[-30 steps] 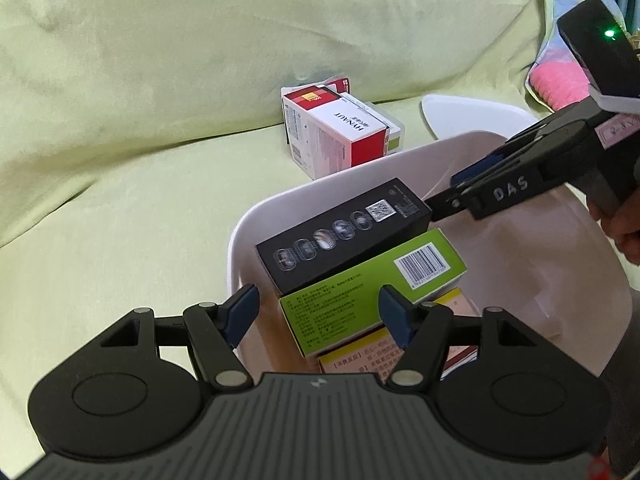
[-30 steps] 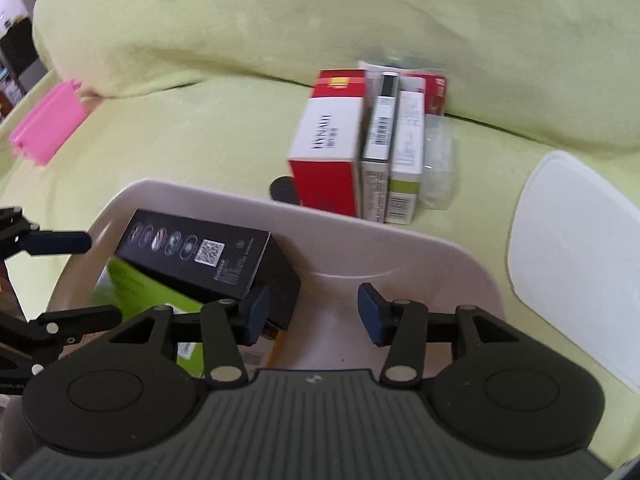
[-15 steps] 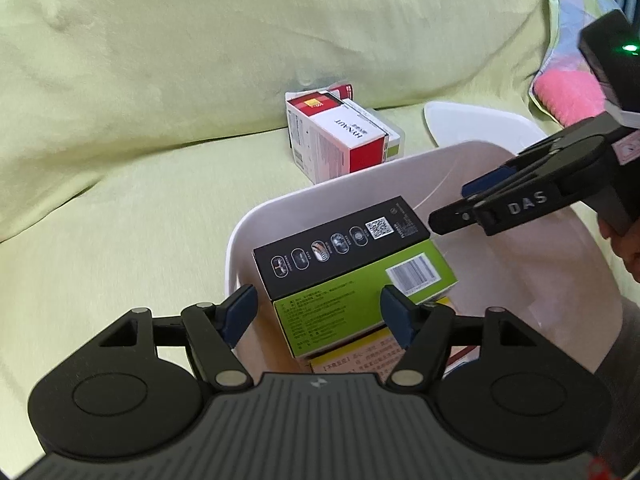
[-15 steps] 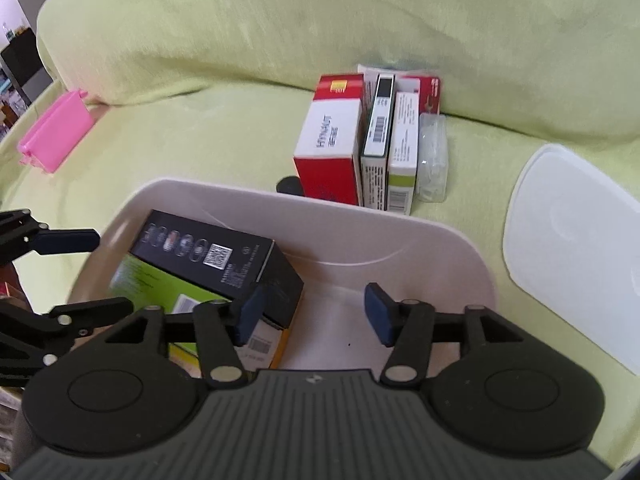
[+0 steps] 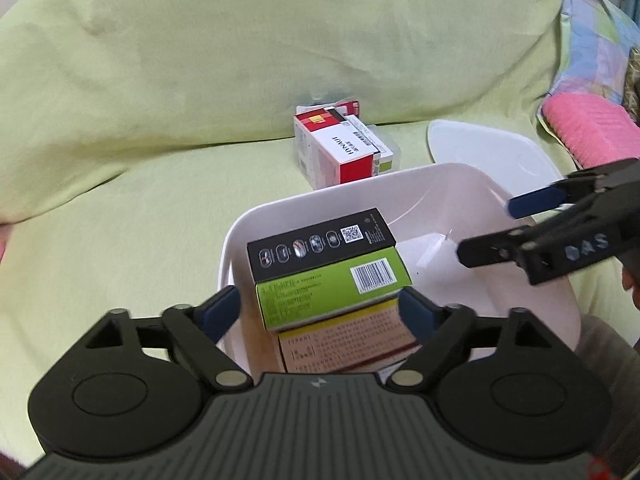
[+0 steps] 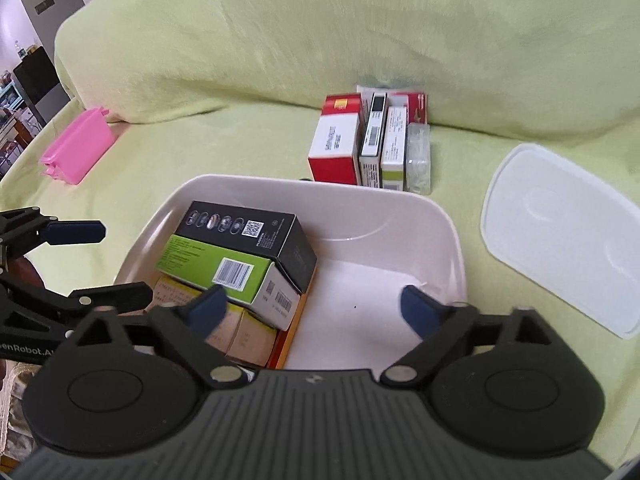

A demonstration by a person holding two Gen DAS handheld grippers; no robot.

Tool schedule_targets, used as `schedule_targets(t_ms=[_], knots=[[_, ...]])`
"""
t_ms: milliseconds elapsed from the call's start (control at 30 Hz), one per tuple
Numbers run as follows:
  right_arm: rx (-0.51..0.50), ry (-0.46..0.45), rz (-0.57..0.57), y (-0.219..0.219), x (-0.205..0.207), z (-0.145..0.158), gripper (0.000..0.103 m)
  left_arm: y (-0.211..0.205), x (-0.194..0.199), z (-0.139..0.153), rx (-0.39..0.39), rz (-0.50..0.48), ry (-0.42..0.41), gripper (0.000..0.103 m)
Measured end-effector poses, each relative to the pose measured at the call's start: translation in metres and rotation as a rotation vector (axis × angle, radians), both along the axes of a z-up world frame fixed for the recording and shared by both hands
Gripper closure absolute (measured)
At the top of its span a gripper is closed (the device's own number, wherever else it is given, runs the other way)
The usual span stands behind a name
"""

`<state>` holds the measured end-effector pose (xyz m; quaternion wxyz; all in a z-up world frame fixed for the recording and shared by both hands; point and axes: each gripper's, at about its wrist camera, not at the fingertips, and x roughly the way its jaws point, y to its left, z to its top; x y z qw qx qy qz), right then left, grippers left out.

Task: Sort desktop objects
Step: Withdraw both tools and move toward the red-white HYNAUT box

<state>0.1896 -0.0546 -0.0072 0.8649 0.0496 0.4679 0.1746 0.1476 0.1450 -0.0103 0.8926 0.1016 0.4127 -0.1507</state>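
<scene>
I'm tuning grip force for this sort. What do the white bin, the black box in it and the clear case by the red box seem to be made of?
White bin: likely smooth moulded plastic, with rounded corners and a soft sheen.
Black box: apparently printed cardboard with sharp folded edges, satin finish.
Clear case: probably rigid transparent plastic, see-through with bright glints.

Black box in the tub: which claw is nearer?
Left. The left claw hovers just before the black box; the right claw hangs farther off, over the tub's bare side.
</scene>
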Motion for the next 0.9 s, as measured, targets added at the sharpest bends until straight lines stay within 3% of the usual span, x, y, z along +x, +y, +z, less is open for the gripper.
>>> schedule_targets(t_ms=[67, 167, 300, 600, 667, 733, 900], knots=[[-0.01, -0.03, 0.003, -0.002, -0.01, 0.008, 0.001, 0.0, -0.007, 0.005, -0.017, 0.03, 0.001, 0.014], [-0.037, -0.065, 0.012, -0.003, -0.023, 0.02, 0.001, 0.003, -0.017, 0.011, -0.064, 0.089, 0.01, 0.004], [-0.067, -0.152, 0.008, -0.004, -0.044, 0.036, 0.001, 0.007, -0.036, 0.019, -0.104, 0.155, 0.004, 0.003], [-0.009, -0.445, -0.075, -0.02, -0.102, 0.079, 0.001, -0.01, -0.08, 0.037, 0.012, 0.224, -0.1, 0.003], [0.021, -0.437, -0.067, -0.025, -0.108, 0.084, 0.001, -0.018, -0.089, 0.042, 0.039, 0.241, -0.13, 0.003], [0.036, -0.362, -0.094, -0.03, -0.108, 0.084, 0.001, -0.025, -0.096, 0.047, 0.06, 0.261, -0.157, 0.003], [0.065, -0.267, -0.128, -0.04, -0.117, 0.078, 0.001, -0.025, -0.104, 0.056, -0.045, 0.315, -0.099, 0.002]])
